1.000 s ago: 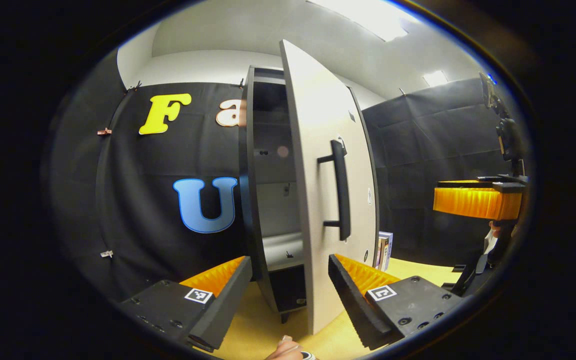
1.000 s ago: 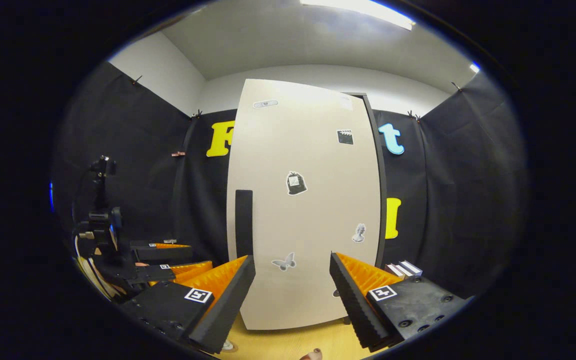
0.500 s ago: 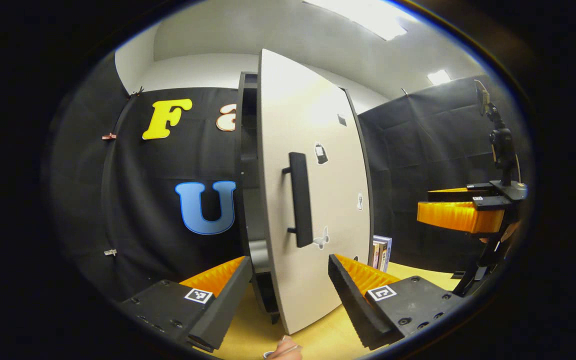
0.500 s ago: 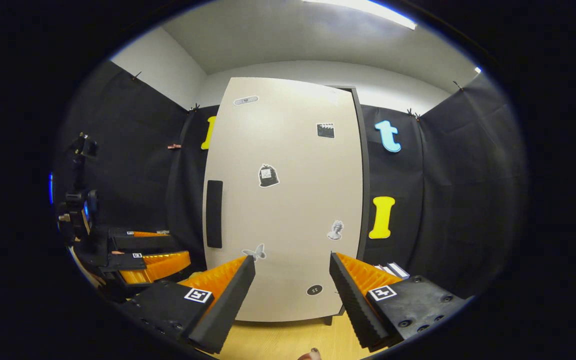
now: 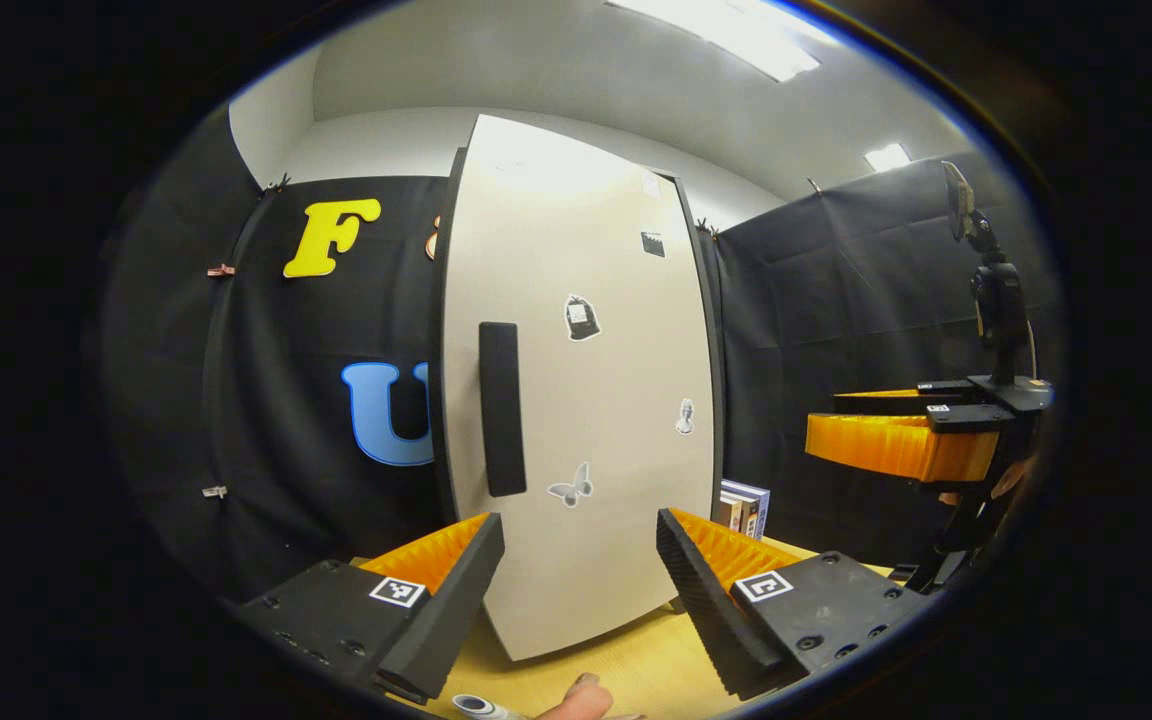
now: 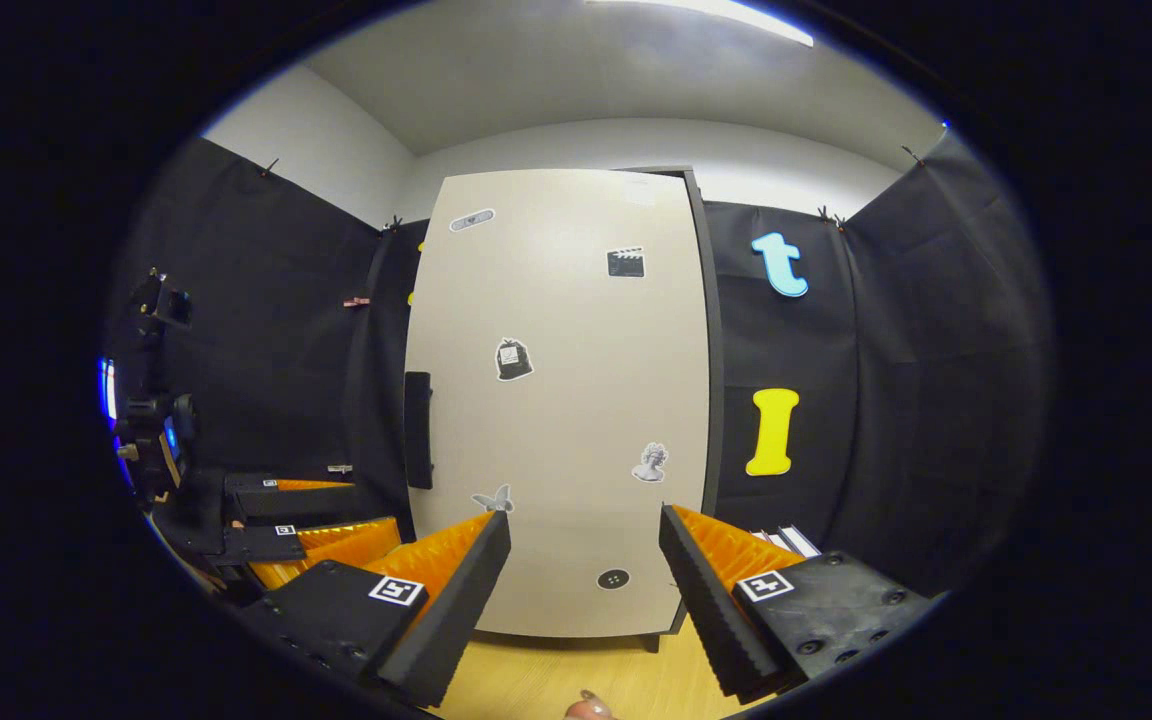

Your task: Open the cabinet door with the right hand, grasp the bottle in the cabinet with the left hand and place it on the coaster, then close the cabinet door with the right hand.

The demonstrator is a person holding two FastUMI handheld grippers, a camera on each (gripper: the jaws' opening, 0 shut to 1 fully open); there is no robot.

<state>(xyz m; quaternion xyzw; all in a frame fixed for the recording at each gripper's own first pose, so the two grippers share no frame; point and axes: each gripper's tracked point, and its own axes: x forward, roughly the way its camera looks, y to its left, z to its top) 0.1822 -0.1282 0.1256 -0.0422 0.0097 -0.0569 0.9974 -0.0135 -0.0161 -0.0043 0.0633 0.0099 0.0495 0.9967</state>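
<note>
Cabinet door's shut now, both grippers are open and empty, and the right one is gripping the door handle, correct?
Not quite. The right gripper is off the handle, hanging open before the shut cabinet door, as the right gripper view shows. The left gripper is open and empty too.

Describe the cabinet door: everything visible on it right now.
The cabinet door is a tall, flat, matte beige panel in a dark frame, shut or all but shut, upright. A black vertical bar handle sits near its left edge. Small stickers dot its face, among them a butterfly, a bust and a clapperboard. Neither gripper touches it; it stands on the wooden table.
</note>
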